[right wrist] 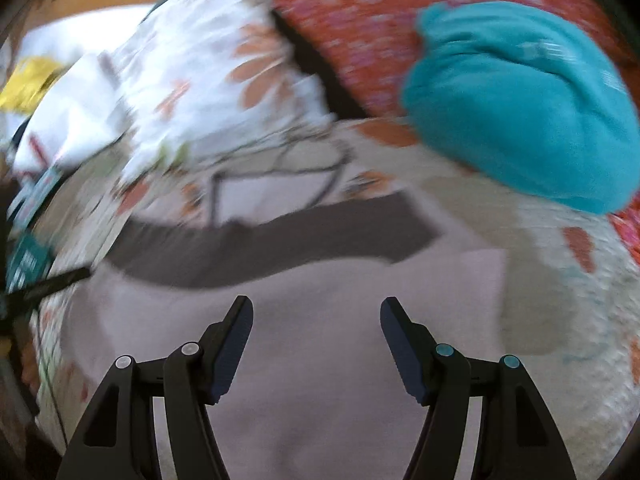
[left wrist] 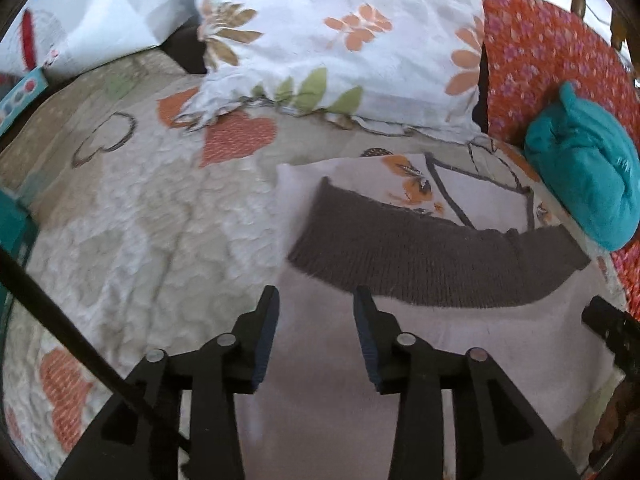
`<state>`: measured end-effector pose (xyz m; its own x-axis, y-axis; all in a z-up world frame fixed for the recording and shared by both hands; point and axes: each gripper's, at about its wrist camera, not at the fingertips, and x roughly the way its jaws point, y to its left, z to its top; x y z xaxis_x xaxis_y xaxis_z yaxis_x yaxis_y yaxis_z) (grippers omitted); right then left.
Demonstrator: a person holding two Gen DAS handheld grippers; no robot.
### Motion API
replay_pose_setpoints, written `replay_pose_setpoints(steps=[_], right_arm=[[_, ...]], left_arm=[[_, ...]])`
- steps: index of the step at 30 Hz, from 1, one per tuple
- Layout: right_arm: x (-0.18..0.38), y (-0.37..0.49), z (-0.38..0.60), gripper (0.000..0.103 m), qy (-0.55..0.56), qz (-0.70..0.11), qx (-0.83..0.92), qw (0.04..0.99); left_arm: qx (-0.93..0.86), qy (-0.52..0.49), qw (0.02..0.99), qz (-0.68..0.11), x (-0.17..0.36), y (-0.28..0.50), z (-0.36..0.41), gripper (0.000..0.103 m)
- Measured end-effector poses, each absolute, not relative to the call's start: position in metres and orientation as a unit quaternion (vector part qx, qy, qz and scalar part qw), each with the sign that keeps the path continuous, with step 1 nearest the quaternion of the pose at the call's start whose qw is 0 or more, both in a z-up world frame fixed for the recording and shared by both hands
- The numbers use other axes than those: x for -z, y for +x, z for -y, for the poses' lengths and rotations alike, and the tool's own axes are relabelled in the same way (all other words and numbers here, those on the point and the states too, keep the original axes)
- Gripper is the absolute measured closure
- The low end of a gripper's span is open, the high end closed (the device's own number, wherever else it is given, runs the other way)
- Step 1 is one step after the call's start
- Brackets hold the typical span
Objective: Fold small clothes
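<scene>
A small pale pink garment (left wrist: 480, 340) with a brown knit waistband (left wrist: 420, 256) lies flat on the bed, folded over itself. A flower print (left wrist: 416, 184) shows on the part beyond the band. My left gripper (left wrist: 316, 300) is open and empty, just above the pink fabric near the band's left end. My right gripper (right wrist: 316, 312) is open and empty over the same pink garment (right wrist: 320, 380), short of the brown band (right wrist: 272, 244). The right wrist view is blurred by motion. The tip of the right gripper shows at the right edge of the left wrist view (left wrist: 612, 328).
A quilted bedspread (left wrist: 140, 240) with orange hearts covers the bed. A floral pillow (left wrist: 340, 40) and a red patterned cushion (left wrist: 552, 64) lie at the back. A teal folded cloth (left wrist: 588, 176) sits at the right, also in the right wrist view (right wrist: 516, 104). A white bag (left wrist: 92, 20) stands back left.
</scene>
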<state>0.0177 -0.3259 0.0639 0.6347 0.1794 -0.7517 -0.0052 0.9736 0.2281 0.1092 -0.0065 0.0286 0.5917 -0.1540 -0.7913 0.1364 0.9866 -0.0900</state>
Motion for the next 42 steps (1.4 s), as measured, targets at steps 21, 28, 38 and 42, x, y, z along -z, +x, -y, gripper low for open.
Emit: replay_pose_setpoints(steps=[21, 28, 38, 42], right_arm=[[-0.059, 0.002, 0.452, 0.037, 0.254, -0.419, 0.09, 0.867], [-0.039, -0.054, 0.442, 0.035, 0.272, -0.475, 0.001, 0.837], [-0.028, -0.071, 0.439, 0.09, 0.214, -0.507, 0.004, 0.835], [-0.029, -0.071, 0.448, 0.089, 0.226, -0.507, 0.013, 0.831]], left_arm=[[-0.014, -0.07, 0.87, -0.488, -0.026, 0.128, -0.061, 0.046], [0.075, -0.006, 0.863, -0.499, -0.019, 0.07, -0.056, 0.037], [0.054, 0.055, 0.848, -0.524, 0.003, 0.06, -0.042, 0.036], [0.047, 0.066, 0.845, -0.528, 0.001, 0.062, -0.041, 0.035]])
